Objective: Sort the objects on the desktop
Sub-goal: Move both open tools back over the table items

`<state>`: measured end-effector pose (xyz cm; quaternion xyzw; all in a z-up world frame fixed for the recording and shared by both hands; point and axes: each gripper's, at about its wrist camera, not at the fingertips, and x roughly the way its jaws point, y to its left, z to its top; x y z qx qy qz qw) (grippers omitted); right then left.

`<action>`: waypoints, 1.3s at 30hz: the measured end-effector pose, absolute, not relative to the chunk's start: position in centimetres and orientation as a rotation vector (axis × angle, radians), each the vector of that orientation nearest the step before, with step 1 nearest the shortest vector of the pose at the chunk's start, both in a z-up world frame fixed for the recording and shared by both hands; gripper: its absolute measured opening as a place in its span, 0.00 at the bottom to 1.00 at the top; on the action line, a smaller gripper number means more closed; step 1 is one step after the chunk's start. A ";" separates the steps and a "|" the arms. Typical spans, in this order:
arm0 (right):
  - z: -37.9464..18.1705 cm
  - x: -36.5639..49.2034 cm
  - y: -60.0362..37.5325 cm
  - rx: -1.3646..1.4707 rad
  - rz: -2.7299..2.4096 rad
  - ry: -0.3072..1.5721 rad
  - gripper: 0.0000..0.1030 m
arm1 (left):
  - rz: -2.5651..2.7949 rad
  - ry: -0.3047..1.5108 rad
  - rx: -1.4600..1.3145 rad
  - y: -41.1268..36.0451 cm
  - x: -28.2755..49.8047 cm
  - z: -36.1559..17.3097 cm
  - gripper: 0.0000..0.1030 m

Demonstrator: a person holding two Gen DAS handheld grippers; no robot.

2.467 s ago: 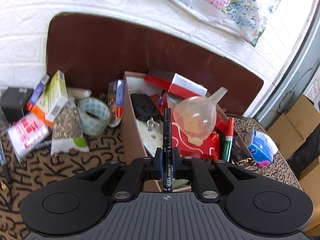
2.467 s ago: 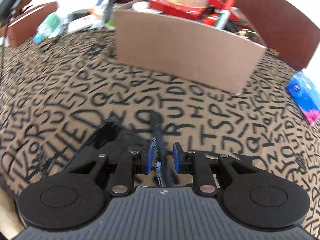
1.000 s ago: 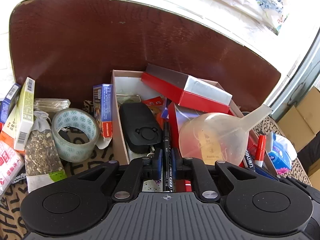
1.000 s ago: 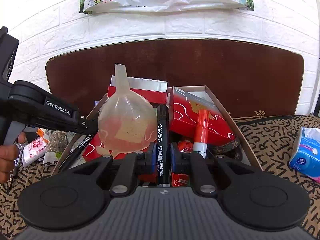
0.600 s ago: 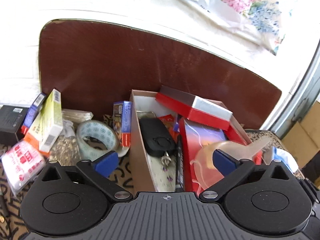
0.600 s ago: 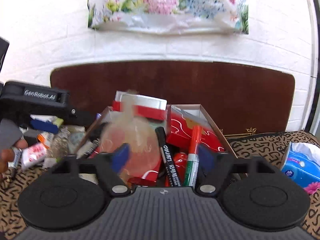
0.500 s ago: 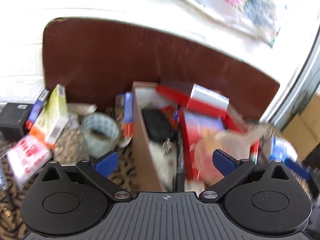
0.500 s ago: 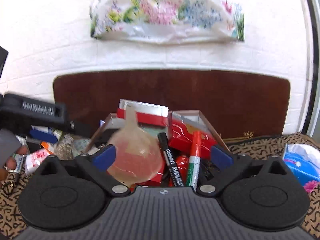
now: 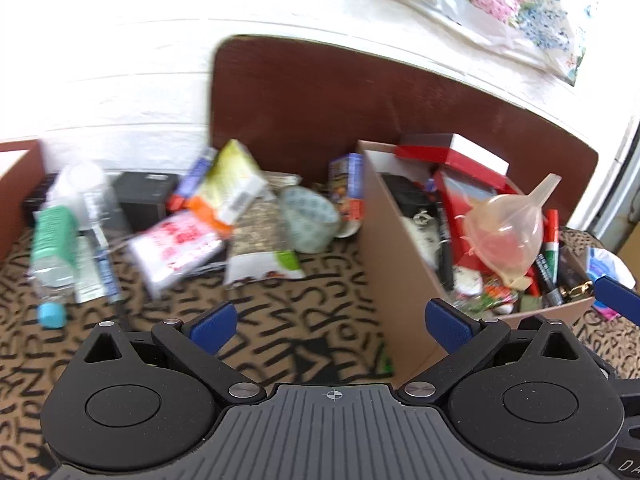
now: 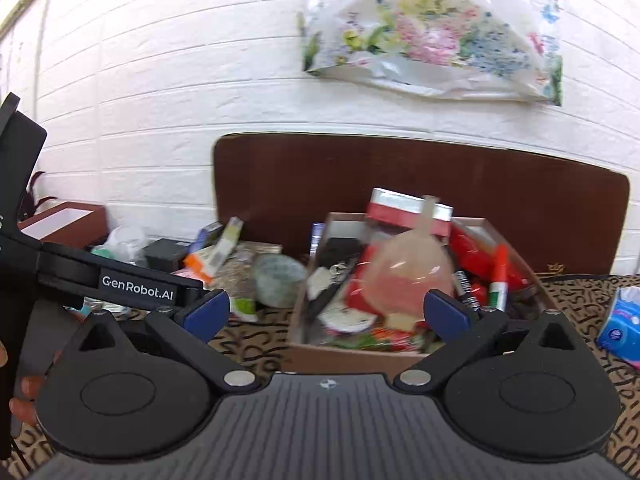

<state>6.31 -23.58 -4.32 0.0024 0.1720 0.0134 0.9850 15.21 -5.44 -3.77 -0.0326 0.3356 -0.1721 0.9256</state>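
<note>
A brown cardboard box (image 9: 396, 264) (image 10: 352, 354) stands on the patterned cloth, filled with a clear funnel (image 9: 504, 236) (image 10: 408, 276), red boxes (image 9: 452, 154), a black marker (image 9: 444, 248) and a red-green marker (image 9: 552, 236) (image 10: 498, 276). My left gripper (image 9: 334, 322) hangs open and empty over the cloth, left of the box's near corner. My right gripper (image 10: 326, 312) is open and empty too, in front of the box and back from it. The left gripper's black arm (image 10: 120, 284) crosses the right wrist view at left.
Left of the box lies a heap: a tape roll (image 9: 308, 220), a seed packet (image 9: 260, 248), a white-red packet (image 9: 180, 246), a yellow-green carton (image 9: 232, 188), a black box (image 9: 144, 196) and a water bottle (image 9: 56, 240). A blue tissue pack (image 10: 620, 328) lies right. A dark headboard (image 10: 400, 184) backs it.
Both grippers opened and dropped their black markers into the box, then drew back from it. The left view has swung left, bringing the heap and bottle into sight.
</note>
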 end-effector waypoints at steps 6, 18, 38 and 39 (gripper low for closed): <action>-4.2 5.7 -20.0 0.000 0.078 0.353 1.00 | -0.298 0.681 -0.076 -1.0 13.3 -4.0 1.00; -9.3 9.1 -12.4 -0.066 0.234 0.515 1.00 | -0.164 0.784 -0.189 10.5 12.8 -10.3 1.00; -13.1 19.5 -4.1 -0.119 0.386 0.621 0.40 | -0.202 0.861 -0.246 14.6 20.5 -14.1 0.38; -13.1 20.1 -4.0 -0.114 0.385 0.626 0.38 | -0.191 0.860 -0.248 14.5 20.9 -14.3 0.39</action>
